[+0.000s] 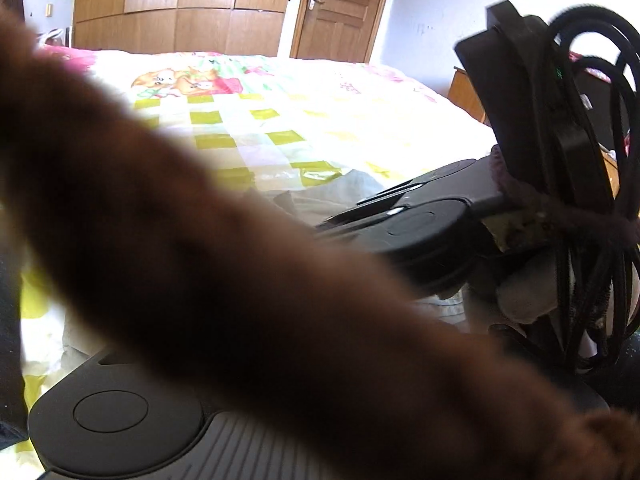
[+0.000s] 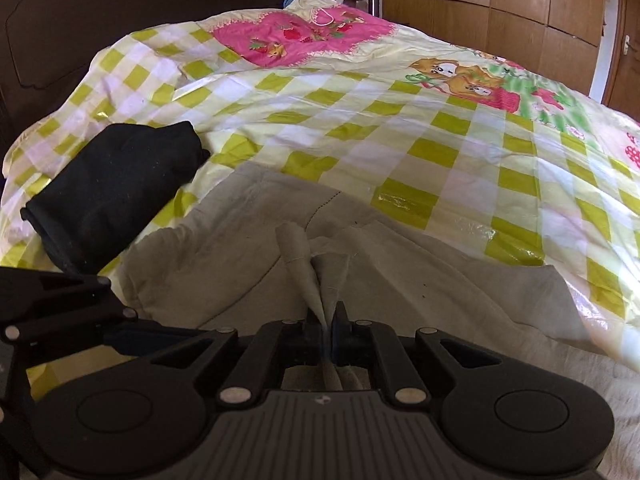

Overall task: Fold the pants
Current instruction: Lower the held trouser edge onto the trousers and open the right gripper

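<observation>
Right tool (image 2: 327, 322) clamped on a pinched ridge of the pale grey-beige cotton pants (image 2: 248, 248), jaws shut tight with cloth standing up between them. Lying straight ahead of that tool on the bed's glossy yellow-green checked quilt (image 2: 440, 152), long axis apparently running left to right across the view, though ends not clearly seen. Just left of the pants and touching their edge: a folded black fabric bundle (image 2: 116, 192). Judged: next fold turns on carrying the gripped ridge forward, away from the tool, over the cloth beyond.

Left tool (image 2: 60, 312) close beside the pants' near-left edge; fingertips out of sight, so cannot tell open or shut. Left wrist view mostly masked by a blurred brown fuzzy sleeve (image 1: 240, 280); only there, though, a bundle of black cables (image 1: 592, 200) and a wooden door (image 1: 340, 8) past the quilt.
</observation>
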{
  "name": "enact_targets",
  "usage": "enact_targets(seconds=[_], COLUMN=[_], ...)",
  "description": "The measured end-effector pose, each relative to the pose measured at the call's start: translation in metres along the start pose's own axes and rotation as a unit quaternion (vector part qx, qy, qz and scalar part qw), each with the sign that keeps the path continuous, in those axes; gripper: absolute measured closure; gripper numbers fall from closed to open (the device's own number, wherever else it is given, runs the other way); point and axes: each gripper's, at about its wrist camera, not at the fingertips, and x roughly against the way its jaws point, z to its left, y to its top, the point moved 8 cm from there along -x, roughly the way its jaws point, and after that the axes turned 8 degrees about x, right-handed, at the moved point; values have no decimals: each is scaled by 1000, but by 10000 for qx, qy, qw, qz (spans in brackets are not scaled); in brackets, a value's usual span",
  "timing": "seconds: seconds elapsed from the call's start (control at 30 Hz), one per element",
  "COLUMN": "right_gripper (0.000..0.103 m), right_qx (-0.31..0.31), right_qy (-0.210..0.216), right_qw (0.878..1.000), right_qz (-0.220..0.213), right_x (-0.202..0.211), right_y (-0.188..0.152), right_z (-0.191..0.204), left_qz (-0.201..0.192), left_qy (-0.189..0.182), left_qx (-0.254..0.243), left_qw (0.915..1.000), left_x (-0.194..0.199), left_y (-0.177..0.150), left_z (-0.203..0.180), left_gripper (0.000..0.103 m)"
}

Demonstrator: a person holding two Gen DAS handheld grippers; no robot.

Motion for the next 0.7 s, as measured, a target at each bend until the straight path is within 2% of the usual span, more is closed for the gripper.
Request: enact_targets(seconds=[0.17, 0.4, 0.5, 0.6, 0.7], right_gripper=[81, 80, 81, 82, 82], right_qx=[15, -143, 27, 130, 229], right_qy=[-180, -248, -361, -604, -515], right_qw=[9998, 9996, 9987, 9952, 9929], right_qz=[3, -35, -367, -756, -1044], right_x=[-6, -8, 9, 23, 25], right_y=[10, 25, 37, 61, 86], right_z=[-3, -4, 1, 2, 10], left_qz=[-81, -84, 2, 127, 136], left_qy=[-65, 244, 401, 378, 301], left_qx=[74, 36, 70, 304, 428], left_qw=[9999, 9997, 9992, 9987, 9985], left_x=[6, 14, 13, 10, 11], left_y=[-2, -8, -12, -16, -18], left_z=[3, 19, 32, 41, 46], left_gripper=[32, 31, 31, 31, 31])
